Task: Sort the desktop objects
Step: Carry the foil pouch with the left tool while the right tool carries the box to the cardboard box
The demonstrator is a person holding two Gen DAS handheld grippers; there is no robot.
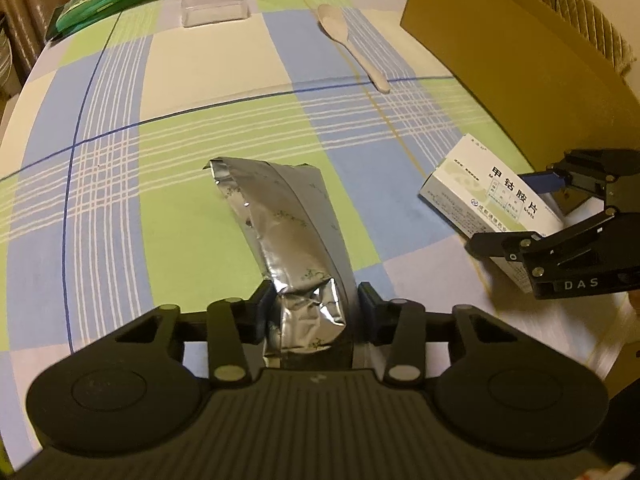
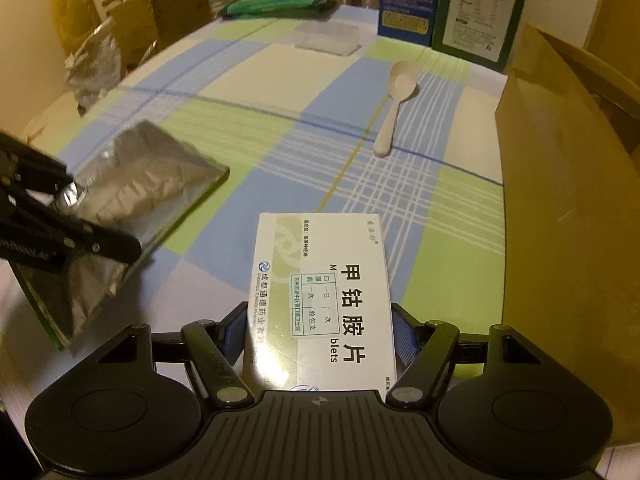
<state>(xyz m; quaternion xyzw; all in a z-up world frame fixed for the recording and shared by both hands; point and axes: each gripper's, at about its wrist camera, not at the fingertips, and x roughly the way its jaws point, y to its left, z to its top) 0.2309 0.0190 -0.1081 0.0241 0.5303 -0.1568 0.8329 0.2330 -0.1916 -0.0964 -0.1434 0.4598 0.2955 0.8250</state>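
Left gripper, lower centre, clamps the foil pouch: light, crushable, slippery; hold the folded end. Right gripper, lower centre, pinches the medicine box: light, rigid; grip its long sides.

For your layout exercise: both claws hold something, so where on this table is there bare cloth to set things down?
The widest bare cloth lies between the foil pouch and the clear plastic box, left of the spoon. A smaller patch sits between spoon and medicine box. It is crowded at the far edge by the upright boxes, and beside the cardboard box.
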